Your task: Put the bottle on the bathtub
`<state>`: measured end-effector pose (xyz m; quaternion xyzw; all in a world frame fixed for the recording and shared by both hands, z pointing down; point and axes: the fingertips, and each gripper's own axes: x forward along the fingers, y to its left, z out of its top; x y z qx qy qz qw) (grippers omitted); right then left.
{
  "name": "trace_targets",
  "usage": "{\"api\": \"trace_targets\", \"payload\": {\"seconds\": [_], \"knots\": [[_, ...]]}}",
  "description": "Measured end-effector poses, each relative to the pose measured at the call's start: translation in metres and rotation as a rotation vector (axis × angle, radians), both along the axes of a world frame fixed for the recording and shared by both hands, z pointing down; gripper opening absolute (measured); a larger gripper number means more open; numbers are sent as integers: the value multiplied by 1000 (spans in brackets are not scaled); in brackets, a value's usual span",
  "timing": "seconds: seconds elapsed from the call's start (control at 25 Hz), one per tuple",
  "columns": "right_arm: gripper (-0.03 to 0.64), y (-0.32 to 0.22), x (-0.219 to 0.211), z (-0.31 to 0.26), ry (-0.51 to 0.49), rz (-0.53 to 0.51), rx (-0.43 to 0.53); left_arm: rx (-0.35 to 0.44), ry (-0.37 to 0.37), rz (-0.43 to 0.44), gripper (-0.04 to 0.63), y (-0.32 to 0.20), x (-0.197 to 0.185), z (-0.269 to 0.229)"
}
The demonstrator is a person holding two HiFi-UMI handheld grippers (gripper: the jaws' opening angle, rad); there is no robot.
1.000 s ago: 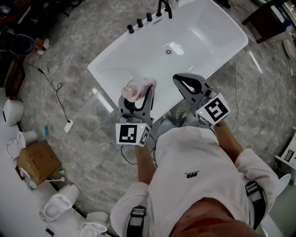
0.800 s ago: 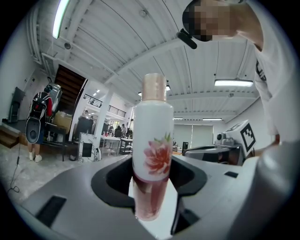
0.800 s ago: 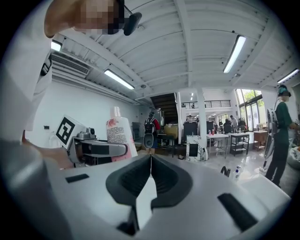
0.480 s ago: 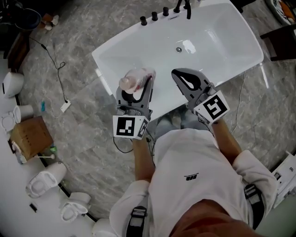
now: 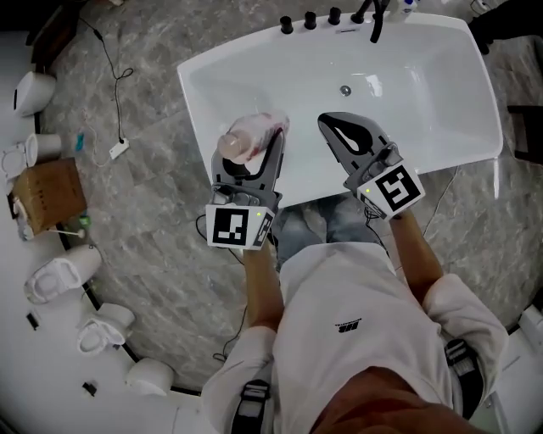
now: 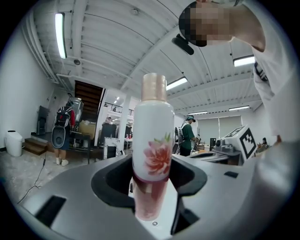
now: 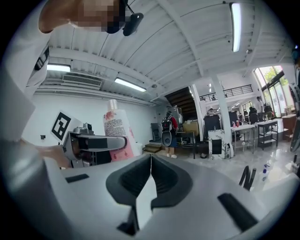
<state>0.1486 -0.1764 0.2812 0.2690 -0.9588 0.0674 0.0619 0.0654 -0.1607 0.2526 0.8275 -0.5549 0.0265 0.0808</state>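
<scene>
A white and pink bottle (image 5: 246, 137) with a flower print and a tan cap is clamped in my left gripper (image 5: 253, 151), held above the near-left rim of the white bathtub (image 5: 407, 80). In the left gripper view the bottle (image 6: 152, 154) stands upright between the jaws. My right gripper (image 5: 339, 136) is shut with nothing in it, beside the left one over the tub's near rim. The right gripper view shows its jaws (image 7: 151, 161) pressed together, with the bottle (image 7: 117, 133) off to the left.
Black taps (image 5: 333, 17) line the tub's far rim and a drain (image 5: 345, 89) lies in its basin. A cardboard box (image 5: 47, 193), white toilets (image 5: 55, 280) and a cable (image 5: 114, 80) sit on the marble floor at left.
The head view has shifted so the tub now lies further right and up in frame. Both grippers keep the same pose, the bottle still held in the left one.
</scene>
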Motion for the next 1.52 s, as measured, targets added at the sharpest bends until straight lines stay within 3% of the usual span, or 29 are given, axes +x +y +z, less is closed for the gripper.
{"api": "trace_targets", "payload": {"seconds": [0.36,0.72,0.92,1.52], "knots": [[-5,-13,2,7,-15,-50,6,-1,-13,-89,221,0,-6,10],[-5,-23,-7,26,-20,-38,9,-3,-25,-94,221,-8,-18,35],[-5,-64,-30,53,-7,-32,-9,-31,-5,-99,221,-49,-40,69],[-5,-107,-76,120,16,0,-47,-60,2,-94,221,-94,-86,142]]}}
